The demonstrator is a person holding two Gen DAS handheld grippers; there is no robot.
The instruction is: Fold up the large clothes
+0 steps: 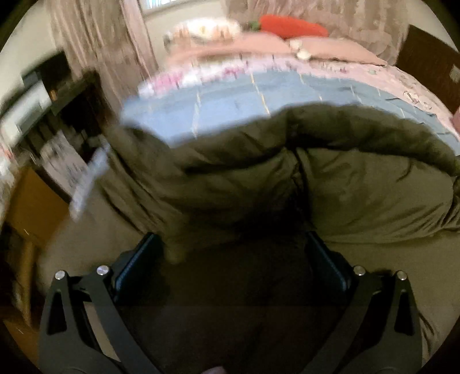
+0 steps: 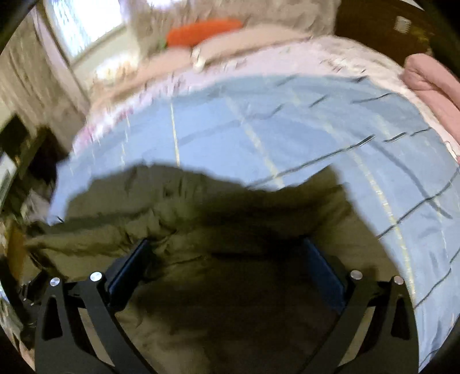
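Observation:
A large olive-green padded coat (image 1: pixel 258 184) lies bunched on the blue checked sheet (image 1: pixel 230 100) of a bed; a white tag (image 1: pixel 89 178) hangs at its left edge. My left gripper (image 1: pixel 233 247) is open just above the coat, with dark coat fabric between its wide-spread fingers. In the right wrist view the coat (image 2: pixel 172 218) fills the lower frame on the blue sheet (image 2: pixel 287 129). My right gripper (image 2: pixel 227 250) is open over the coat, its fingers wide apart. Both views are motion-blurred.
A pink floral bedspread (image 1: pixel 402 77) and pink pillows (image 1: pixel 330 46) lie at the bed's far end with an orange carrot-shaped cushion (image 1: pixel 290 26). A folded pink blanket (image 2: pixel 431 83) is at the right. Dark shelves (image 1: pixel 66 109) and curtains (image 1: pixel 95 37) stand at the left.

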